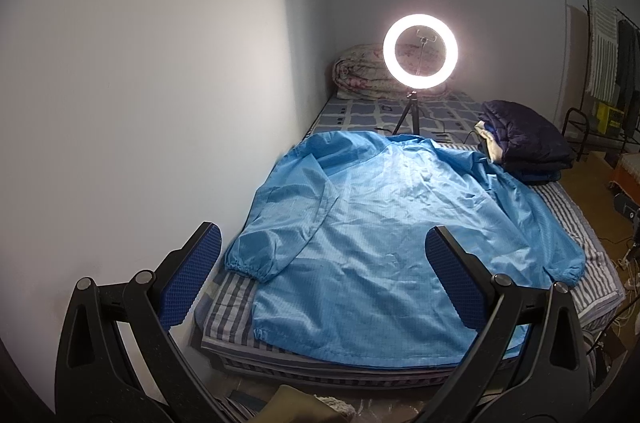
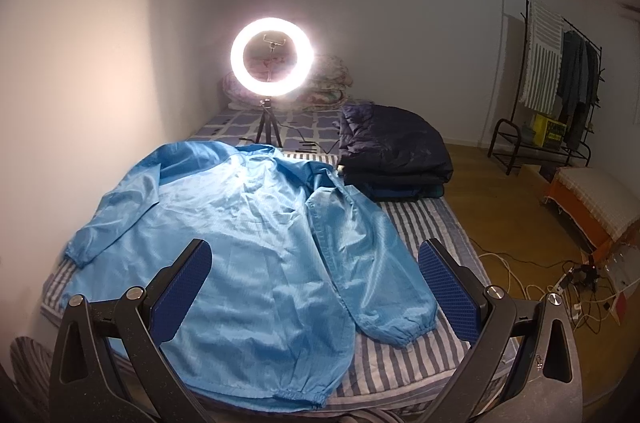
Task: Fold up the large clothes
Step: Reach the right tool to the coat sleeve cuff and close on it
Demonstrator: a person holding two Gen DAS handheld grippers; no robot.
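Both grippers, left point(image 1: 322, 277) and right point(image 2: 314, 287), wide open, holding nothing, above near hem of blue jacket point(image 2: 240, 223) spread flat on striped bed point(image 2: 424, 223)

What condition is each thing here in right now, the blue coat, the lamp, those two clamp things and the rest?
Blue coat: spread flat on the bed, sleeves out, unfolded.
Ring light: switched on, upright on its tripod.
Dark jacket: folded, lying on the bed beside the coat.
Quilt: rolled up at the far end.
Left gripper: open, holding nothing.
Right gripper: open, holding nothing.
Clothes rack: standing, garments hanging on it.
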